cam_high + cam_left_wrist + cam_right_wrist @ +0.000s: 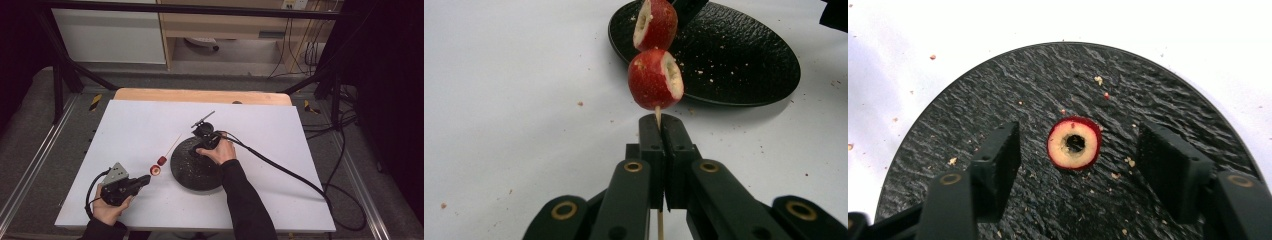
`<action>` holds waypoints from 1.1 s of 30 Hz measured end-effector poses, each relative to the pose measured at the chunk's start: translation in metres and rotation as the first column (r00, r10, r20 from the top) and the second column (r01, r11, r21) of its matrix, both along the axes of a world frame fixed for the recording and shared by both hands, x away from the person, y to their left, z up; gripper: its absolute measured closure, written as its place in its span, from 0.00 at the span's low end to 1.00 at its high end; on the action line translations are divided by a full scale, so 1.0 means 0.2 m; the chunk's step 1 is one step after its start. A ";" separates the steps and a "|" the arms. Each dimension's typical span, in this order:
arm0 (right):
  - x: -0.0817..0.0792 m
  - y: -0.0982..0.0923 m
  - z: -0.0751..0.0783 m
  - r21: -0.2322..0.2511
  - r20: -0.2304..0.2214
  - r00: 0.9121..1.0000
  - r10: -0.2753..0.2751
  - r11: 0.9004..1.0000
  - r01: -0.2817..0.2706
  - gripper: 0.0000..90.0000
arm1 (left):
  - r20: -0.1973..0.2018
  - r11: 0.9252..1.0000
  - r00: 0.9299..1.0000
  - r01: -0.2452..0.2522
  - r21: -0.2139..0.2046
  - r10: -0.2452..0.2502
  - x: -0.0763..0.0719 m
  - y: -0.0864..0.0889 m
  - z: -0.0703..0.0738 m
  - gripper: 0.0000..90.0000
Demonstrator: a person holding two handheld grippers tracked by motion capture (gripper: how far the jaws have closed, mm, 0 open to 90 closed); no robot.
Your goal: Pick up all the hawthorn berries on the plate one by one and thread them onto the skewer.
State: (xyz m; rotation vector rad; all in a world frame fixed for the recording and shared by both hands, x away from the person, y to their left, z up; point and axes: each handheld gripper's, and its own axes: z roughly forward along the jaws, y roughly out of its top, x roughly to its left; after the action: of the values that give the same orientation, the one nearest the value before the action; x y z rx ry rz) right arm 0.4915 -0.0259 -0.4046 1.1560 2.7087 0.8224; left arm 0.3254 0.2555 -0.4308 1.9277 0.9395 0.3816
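Right gripper view looks straight down on the black plate [1168,105], where 1 cored red fruit piece [1074,143] lies cut face up near the plate's middle. The right claw [1080,160] hangs just above it with its jaws apart, 1 on each side of the piece and neither pad touching it, so it holds nothing yet.

In the left gripper view, the left claw [665,132] is clamped tight on the bare end of a thin wooden skewer [657,116]. 2 red fruit pieces are already threaded on it: the lower piece [651,80] sits just beyond the jaw tips, and the upper piece [659,22] is over the plate's near rim. In the high view the skewer's free end points up and away beside the plate, on the side towards the left claw [145,180], while the right claw [205,132] is over the plate's far part. All of this rests on the white bench [145,125].

The step in hand looks like picking up a 3rd piece for the skewer. Next, the right claw likely needs to sink a little and close squarely on the piece's red sides, gently enough not to crush it, keeping the cored hole free. Then the hole must be lined up with the skewer's point.
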 end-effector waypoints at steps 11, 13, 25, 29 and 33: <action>0.03 0.02 -0.01 0.006 -0.055 0.998 -0.020 1.000 0.020 0.57 | -0.001 1.000 1.000 0.004 0.003 -0.004 0.00 0.00 0.00 0.98; 0.03 0.03 -0.01 0.005 -0.059 0.998 -0.020 1.000 0.021 0.59 | -0.003 1.000 1.000 0.003 0.003 -0.003 0.00 0.00 0.00 0.98; 0.05 0.03 -0.04 -0.013 -0.079 0.996 -0.038 0.999 0.037 0.67 | 0.000 1.000 1.000 0.006 0.004 -0.006 0.00 0.00 0.00 0.98; 0.05 0.03 -0.04 -0.013 -0.090 0.995 -0.046 0.999 0.045 0.68 | 0.001 1.000 1.000 0.007 0.006 -0.007 0.00 -0.01 0.00 0.98; 0.05 0.03 -0.04 -0.013 -0.093 0.994 -0.051 0.999 0.050 0.68 | 0.001 1.000 1.000 0.007 0.006 -0.007 0.00 -0.01 0.00 0.98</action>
State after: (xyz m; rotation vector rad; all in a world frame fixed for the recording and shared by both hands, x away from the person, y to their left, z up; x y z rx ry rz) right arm 0.5016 -0.0196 -0.4124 1.2869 2.7406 0.7645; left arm 0.3258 0.2543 -0.4310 1.9354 0.9315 0.3817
